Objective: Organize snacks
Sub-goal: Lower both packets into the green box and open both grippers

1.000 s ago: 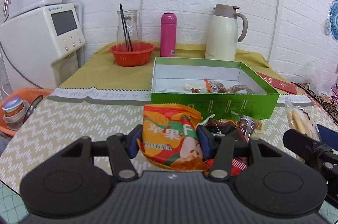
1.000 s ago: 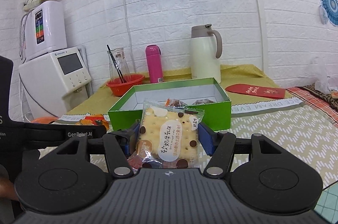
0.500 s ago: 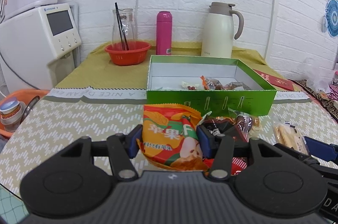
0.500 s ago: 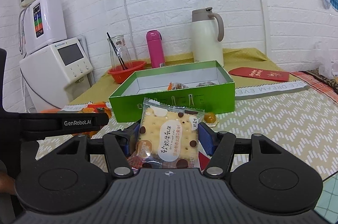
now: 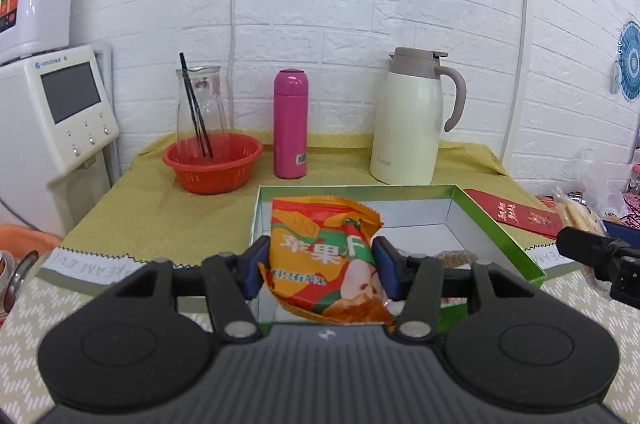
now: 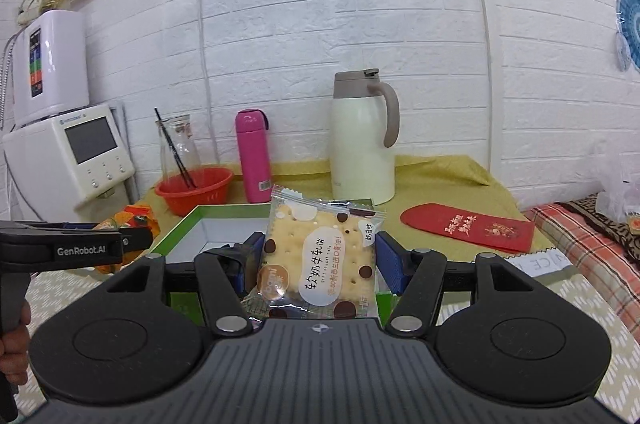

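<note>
Green box [image 5: 500, 232] on table [image 5: 132, 220]

Both wrist views face the green box [image 5: 496, 228] closely.

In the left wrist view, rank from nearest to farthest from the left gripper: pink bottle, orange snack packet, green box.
1. orange snack packet, clamped in the left gripper.
2. green box, just ahead and below.
3. pink bottle, upright near the back wall.

Left tool [image 5: 322, 264] and right tool [image 6: 316, 264] each pinch a packet between blue pads, tilted slightly downward.
</note>
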Demonstrator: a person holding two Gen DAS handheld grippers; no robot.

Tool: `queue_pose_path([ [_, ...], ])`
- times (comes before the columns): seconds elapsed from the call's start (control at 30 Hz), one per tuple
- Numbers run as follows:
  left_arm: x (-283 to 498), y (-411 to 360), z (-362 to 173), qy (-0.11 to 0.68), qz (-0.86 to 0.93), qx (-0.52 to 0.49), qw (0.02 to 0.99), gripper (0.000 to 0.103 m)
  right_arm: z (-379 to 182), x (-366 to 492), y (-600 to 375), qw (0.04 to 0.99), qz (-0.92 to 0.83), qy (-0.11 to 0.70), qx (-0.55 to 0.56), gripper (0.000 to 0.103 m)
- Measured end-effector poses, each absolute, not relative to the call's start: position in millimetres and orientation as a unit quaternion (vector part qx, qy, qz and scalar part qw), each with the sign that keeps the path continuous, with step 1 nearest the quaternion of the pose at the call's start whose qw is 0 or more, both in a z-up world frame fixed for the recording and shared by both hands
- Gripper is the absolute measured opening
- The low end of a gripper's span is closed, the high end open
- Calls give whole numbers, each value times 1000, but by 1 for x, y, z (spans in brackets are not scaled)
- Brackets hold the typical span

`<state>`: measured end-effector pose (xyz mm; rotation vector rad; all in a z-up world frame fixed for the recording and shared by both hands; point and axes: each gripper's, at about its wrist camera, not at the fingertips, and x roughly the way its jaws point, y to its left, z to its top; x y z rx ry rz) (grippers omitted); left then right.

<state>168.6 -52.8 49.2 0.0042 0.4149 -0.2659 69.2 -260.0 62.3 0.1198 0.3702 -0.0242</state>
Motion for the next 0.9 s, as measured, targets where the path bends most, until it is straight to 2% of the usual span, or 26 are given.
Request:
queue_pose_path([
  [0.37,247,-79,5,267,-142,15,953,55,23,170,-269,963,24,259,69,98],
  [0.47,251,-80,0,269,-148,21,951,67,14,184,-272,955,37,283,77,103],
  [0.67,253,-73,1,271,-143,20,952,71,18,174,-295,949,30,271,157,103],
  [0.9,209,-55,22,235,-138,31,962,76,37,120,-303,959,60,235,147,103],
])
